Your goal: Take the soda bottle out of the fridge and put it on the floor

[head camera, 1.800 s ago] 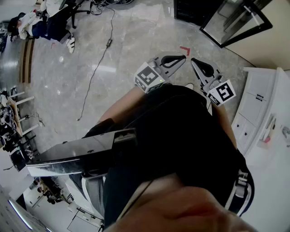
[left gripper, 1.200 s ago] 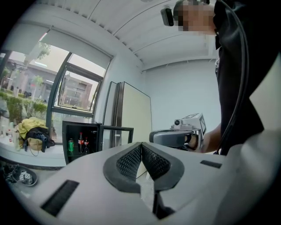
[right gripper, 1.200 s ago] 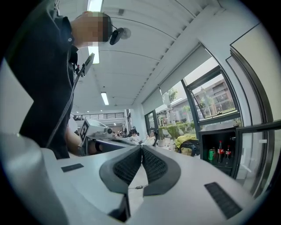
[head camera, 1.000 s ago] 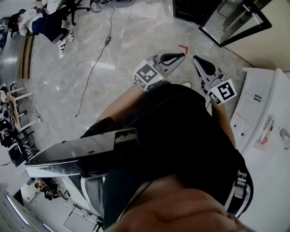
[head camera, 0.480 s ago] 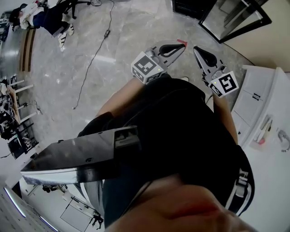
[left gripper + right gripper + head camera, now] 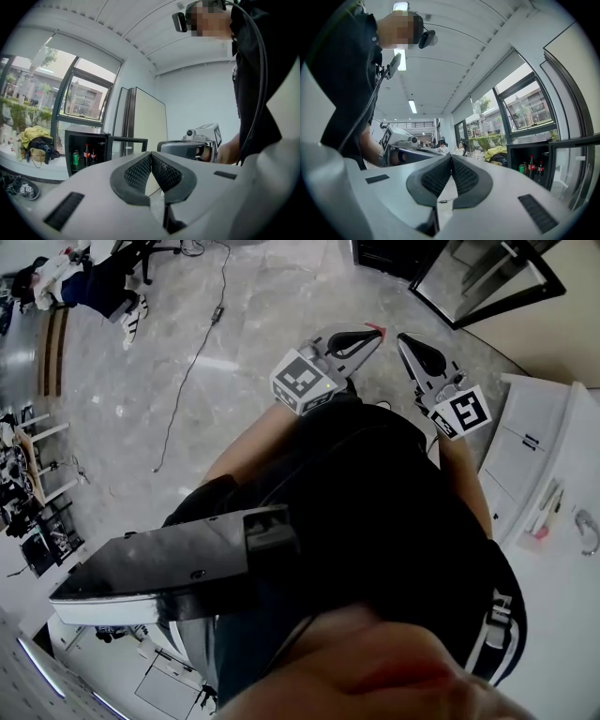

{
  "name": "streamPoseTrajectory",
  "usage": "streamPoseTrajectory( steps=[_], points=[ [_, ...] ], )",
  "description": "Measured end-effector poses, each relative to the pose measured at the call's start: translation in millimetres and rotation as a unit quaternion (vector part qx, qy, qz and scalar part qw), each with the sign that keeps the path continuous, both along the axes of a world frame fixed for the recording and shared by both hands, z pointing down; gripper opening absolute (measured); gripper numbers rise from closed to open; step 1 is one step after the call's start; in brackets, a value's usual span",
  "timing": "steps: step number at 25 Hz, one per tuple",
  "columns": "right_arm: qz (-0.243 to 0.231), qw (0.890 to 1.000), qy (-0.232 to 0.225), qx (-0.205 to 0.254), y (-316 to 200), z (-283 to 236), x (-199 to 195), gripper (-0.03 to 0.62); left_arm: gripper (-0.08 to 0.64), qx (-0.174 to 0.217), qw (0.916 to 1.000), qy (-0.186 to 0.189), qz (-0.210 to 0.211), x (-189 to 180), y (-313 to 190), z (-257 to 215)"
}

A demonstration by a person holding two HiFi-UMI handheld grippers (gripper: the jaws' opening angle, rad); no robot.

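A small black fridge stands on the floor with its glass door swung open. On its shelf I see a green can and two dark soda bottles with red labels. The right gripper view shows the same fridge and bottles at the right. My left gripper and right gripper are held side by side in front of the body, well short of the fridge. Both are shut with nothing between the pads, as the left gripper and right gripper views show.
A white cabinet stands close at the right. A black cable runs across the marble floor at the left. A seated person and chairs are far off at the upper left. A red mark is on the floor by the left gripper's tip.
Both grippers have shifted a little up the head view, toward the fridge. They stay shut and empty.
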State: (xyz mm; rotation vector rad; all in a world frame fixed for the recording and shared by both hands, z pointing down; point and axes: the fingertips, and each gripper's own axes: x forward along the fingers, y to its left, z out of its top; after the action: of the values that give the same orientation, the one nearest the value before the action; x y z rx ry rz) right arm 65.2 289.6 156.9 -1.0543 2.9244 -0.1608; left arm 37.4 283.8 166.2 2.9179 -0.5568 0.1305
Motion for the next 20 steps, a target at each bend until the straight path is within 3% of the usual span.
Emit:
streamPoseTrajectory(
  steps=[7, 20],
  points=[
    [0.029, 1.0, 0.008, -0.006, -65.7, 1.5, -21.0, 0.012, 0.006, 0.021, 0.9994, 0.002, 0.028, -20.5, -65.0, -1.5],
    [0.078, 0.996, 0.018, -0.032, -169.8, 14.7, -60.0, 0.012, 0.006, 0.001, 0.9968, 0.009, 0.08, -60.8, -164.2, 14.5]
  ],
)
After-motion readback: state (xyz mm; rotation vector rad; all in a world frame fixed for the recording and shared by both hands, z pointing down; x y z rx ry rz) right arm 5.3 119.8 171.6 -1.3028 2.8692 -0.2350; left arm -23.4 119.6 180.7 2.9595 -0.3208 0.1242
